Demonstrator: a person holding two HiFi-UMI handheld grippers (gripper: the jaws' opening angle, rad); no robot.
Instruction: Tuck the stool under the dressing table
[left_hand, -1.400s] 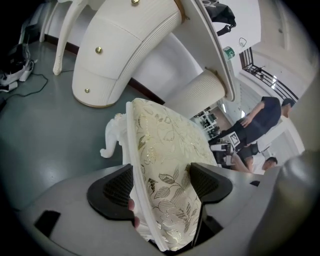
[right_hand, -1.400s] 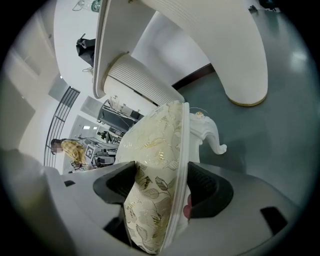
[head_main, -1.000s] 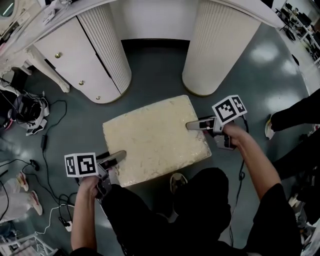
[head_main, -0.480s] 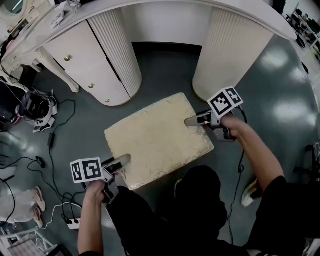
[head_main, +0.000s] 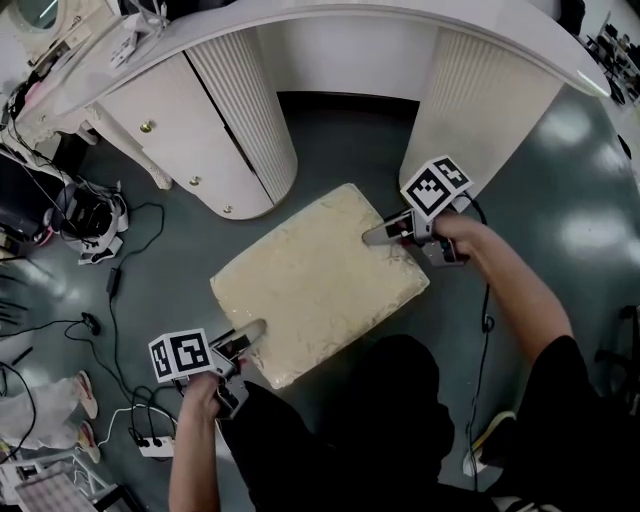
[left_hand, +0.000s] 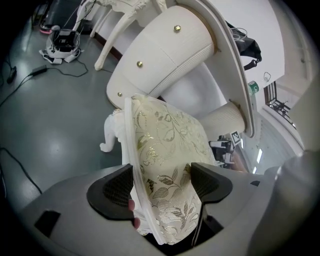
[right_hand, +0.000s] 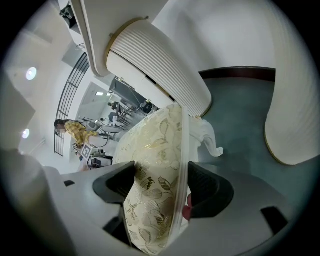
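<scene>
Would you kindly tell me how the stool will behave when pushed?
Its padded seat bulges inside the left gripper and right gripper, so the stool probably gives where gripped. On the glossy floor it likely slides easily, perhaps twisting.

A glossy grey-green floor (head_main: 560, 300) carries pale light glare (head_main: 590, 232) at 3 o'clock, while black cables (head_main: 112, 285) and a white power strip (head_main: 150, 447) sprawl from 9 to 7 o'clock, below a carved white furniture leg (left_hand: 111, 39).
</scene>
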